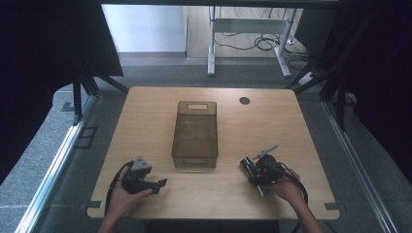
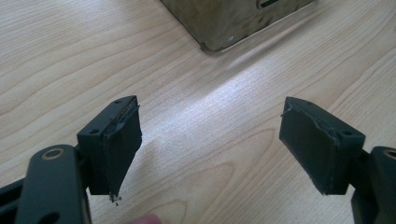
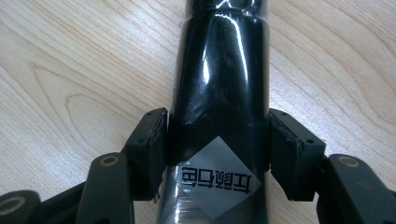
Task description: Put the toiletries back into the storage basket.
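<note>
Nearest to you, your right gripper (image 3: 217, 140) has its jaws pressed against both sides of a glossy black bottle (image 3: 219, 84), so it is clamped on that bottle. A grey diamond-shaped label (image 3: 215, 183) with dark characters sits on the bottle just between the pads. In the high view the same gripper (image 1: 252, 167) lies low over the table's (image 1: 145, 111) near right part, held in your right hand (image 1: 286, 189), with the bottle's dark end (image 1: 248, 166) pointing toward the middle of the table.

On the near left, your left hand (image 1: 124, 196) holds the left gripper (image 1: 163, 183) just over the wood. Its jaws stand wide apart with only bare tabletop between the pads (image 2: 119, 149).

Farther out, between the two grippers and beyond them, a translucent brown bin (image 1: 195, 133) stands lengthwise at the table's middle; its near corner (image 2: 219, 28) shows just ahead of the left gripper. Past the bin, near the far edge, there is a small dark round hole (image 1: 244, 101) in the tabletop.
</note>
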`<state>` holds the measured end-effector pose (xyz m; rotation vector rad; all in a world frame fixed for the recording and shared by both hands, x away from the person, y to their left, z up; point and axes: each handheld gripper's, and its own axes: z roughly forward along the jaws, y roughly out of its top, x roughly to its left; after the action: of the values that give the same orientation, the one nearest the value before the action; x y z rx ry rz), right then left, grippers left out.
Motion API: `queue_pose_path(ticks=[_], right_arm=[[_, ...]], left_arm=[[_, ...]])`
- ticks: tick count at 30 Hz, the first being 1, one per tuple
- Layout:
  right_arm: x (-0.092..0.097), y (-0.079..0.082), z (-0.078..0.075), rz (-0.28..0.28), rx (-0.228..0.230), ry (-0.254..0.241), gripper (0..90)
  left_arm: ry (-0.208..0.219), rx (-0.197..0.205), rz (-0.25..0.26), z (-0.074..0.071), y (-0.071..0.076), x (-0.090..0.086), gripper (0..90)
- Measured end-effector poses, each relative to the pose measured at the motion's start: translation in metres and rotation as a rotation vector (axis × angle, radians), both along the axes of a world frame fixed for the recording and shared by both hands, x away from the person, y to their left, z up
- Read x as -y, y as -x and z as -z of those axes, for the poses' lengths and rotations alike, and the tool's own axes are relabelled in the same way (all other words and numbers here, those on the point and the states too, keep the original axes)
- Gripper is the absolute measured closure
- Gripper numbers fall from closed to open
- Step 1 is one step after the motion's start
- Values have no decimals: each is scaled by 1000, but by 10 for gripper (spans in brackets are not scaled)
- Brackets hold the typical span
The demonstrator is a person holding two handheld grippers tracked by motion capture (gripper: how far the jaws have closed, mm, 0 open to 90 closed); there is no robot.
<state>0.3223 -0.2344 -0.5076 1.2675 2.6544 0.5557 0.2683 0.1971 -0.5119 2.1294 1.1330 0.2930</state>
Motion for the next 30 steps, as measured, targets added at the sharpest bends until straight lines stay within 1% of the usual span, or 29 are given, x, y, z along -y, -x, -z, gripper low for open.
queue_pose_path(ticks=[5,8,10,14,18,25,28,30], right_arm=[[0,-1,0,0,-5,2,429],[2,-4,-2,15,-39,-17,433],[3,-6,-4,23,-49,-22,437],[3,-6,-9,21,-47,-23,441],[3,-7,-13,21,-63,-34,442],[3,-7,-7,16,-74,-26,437],[2,-6,-4,13,-70,-14,433],[1,-5,-3,-2,-59,4,430]], left_arm=[[1,-1,-1,0,0,0,213],[3,1,-2,-1,0,0,213],[7,4,-4,-2,1,-1,214],[7,6,-4,-2,1,-2,214],[7,5,-3,-2,1,-2,214],[6,4,-5,-2,0,-2,214],[9,8,-4,-3,1,-2,214],[9,8,-4,-3,1,-2,214]])
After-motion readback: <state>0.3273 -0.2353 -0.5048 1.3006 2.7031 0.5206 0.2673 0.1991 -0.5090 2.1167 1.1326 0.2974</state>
